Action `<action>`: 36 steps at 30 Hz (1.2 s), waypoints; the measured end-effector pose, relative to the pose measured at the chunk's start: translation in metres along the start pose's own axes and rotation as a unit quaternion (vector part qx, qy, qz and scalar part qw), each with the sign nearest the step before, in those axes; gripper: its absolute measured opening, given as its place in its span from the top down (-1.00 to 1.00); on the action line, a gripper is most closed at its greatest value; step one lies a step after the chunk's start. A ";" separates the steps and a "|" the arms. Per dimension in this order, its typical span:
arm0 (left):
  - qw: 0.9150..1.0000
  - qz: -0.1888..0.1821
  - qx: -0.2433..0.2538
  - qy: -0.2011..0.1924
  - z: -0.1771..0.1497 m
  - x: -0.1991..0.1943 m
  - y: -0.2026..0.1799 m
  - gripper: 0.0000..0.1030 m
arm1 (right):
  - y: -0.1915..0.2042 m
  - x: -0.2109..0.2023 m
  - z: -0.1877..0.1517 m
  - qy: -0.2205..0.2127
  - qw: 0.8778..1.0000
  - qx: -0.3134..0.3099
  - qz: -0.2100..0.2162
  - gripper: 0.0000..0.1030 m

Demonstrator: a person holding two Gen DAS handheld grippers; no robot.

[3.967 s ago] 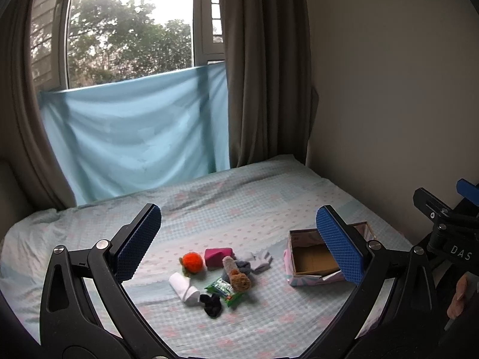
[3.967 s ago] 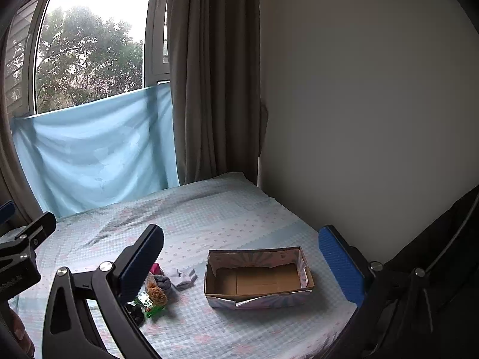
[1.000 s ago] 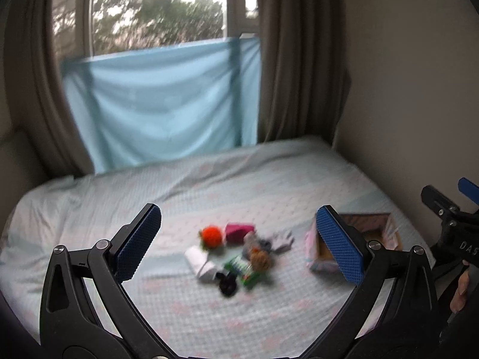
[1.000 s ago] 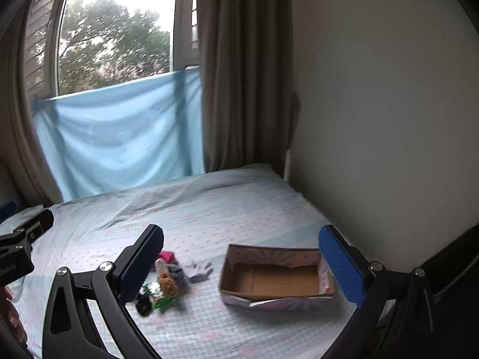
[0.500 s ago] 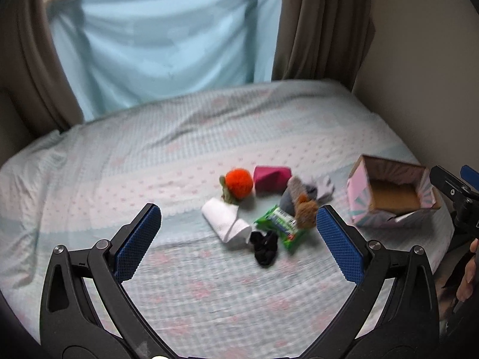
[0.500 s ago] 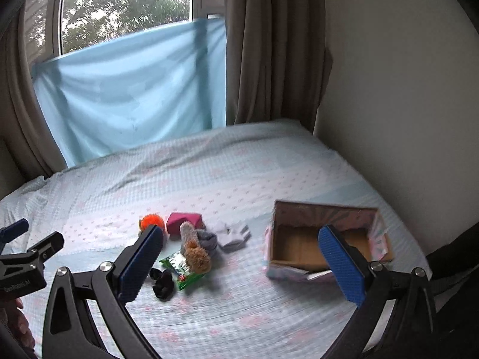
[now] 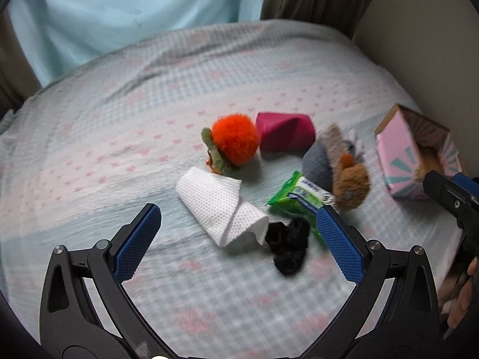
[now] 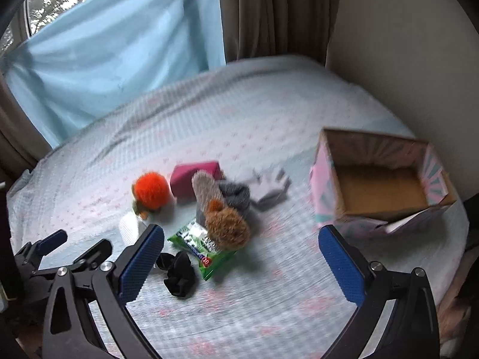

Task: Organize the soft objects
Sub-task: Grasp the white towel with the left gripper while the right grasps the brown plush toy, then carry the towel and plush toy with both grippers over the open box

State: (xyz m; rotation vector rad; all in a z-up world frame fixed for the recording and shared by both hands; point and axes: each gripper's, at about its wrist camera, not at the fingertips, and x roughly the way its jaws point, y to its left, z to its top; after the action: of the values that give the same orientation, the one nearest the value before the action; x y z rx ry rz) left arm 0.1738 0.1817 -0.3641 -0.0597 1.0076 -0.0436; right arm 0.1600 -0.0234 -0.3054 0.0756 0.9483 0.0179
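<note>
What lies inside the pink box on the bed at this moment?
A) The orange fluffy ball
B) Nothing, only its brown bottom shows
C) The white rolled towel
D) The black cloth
B: in the right wrist view the box shows only its bare brown bottom, while the ball, black cloth and towel lie on the bed.

left gripper (image 7: 236, 236) | black frame, silver screws | fingers (image 7: 136, 240): blue textured pads | right gripper (image 8: 239, 261) identical

Soft things are sitting clustered mid-bed (image 7: 125, 113), w/ box (image 8: 324, 179) lying well apart to their right. Fuzzy ball (image 7: 235, 142) is sitting left of folded cloth (image 7: 286, 134); rolled towel (image 7: 220, 206) is lying in front of the ball, scrunchie (image 7: 289, 246) touching towel's right end, wipes pack (image 7: 296, 197) just behind it.
</note>
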 end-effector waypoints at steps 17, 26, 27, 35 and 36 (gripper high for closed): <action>0.999 0.009 0.002 0.043 -0.014 0.116 0.018 -0.79 | 0.017 0.123 -0.015 0.039 0.999 0.000 -0.003 -0.51; 0.998 0.018 0.011 0.058 -0.021 0.122 0.024 0.00 | 0.016 0.140 -0.015 0.055 0.998 0.010 -0.001 0.00; 0.998 0.020 0.010 0.059 -0.021 0.121 0.026 0.08 | 0.016 0.139 -0.015 0.055 0.998 0.008 -0.001 0.02; 0.998 0.015 -0.025 0.053 -0.021 0.114 0.046 0.69 | 0.019 0.137 -0.016 0.049 0.999 -0.005 0.001 0.12; 0.998 0.015 -0.026 0.051 -0.021 0.113 0.047 0.71 | 0.019 0.136 -0.017 0.048 0.999 -0.006 0.000 0.13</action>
State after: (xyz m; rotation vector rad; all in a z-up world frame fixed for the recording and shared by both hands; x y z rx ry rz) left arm 0.2163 0.2202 -0.4737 -0.0897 1.1108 0.0078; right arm 0.2262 0.0028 -0.4240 0.0638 1.0438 0.0284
